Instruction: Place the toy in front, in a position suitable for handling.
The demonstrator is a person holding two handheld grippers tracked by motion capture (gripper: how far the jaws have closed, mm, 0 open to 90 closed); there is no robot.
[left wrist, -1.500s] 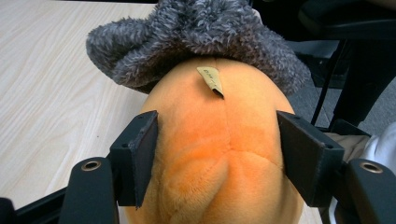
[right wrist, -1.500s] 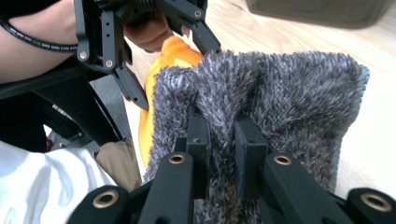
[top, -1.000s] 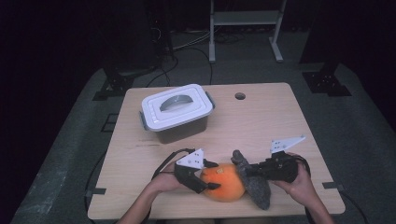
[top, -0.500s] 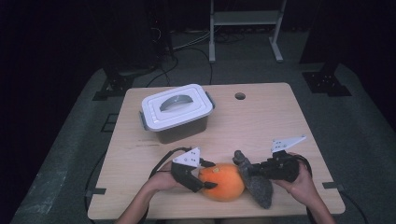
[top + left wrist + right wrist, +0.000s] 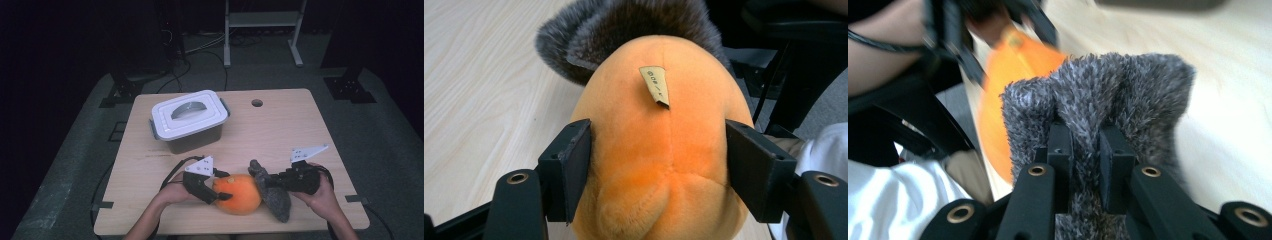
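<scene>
Wooden table point(image 5: 300, 135), left gripper point(image 5: 216, 189) clasping orange plush point(image 5: 239, 193), right gripper point(image 5: 274, 183) pinching its grey fur point(image 5: 272, 194)

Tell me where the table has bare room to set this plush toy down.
Free: the right half of the table, between the lidded box and the right edge; also the strip in front of the box. Crowded: the near edge, where both grippers hold the orange plush toy.

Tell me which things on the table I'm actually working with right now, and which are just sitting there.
In hand:
- orange plush body, between the left gripper jaws
- grey furry part joined to it, pinched by the right gripper

Lying about:
- lidded plastic box, behind, untouched
- table with its round hole
</scene>
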